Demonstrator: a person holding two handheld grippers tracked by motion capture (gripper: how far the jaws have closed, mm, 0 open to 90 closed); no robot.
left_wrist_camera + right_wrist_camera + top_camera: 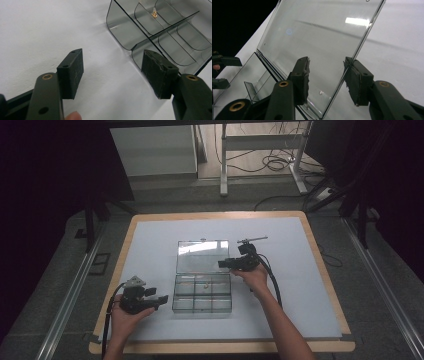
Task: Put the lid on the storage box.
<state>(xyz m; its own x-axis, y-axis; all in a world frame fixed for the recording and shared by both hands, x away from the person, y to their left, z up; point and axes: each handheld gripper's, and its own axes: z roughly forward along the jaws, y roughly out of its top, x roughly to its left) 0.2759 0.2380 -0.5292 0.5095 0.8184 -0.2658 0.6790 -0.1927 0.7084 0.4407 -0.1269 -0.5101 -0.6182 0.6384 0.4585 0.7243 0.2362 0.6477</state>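
A clear, smoke-tinted plastic box [202,293] sits near the middle of the bench, divided into six small compartments in two rows. Its clear lid [203,256] stands open, hinged along the far edge and tilted back. A tiny gold-coloured piece [154,15] lies in one compartment.

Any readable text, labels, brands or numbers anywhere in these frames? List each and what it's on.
None readable.
Clear compartment box and its open lid: no print or label, only reflections.
Left gripper and right gripper: black pads and brass-ringed holes, no markings.
White table mat: blank.
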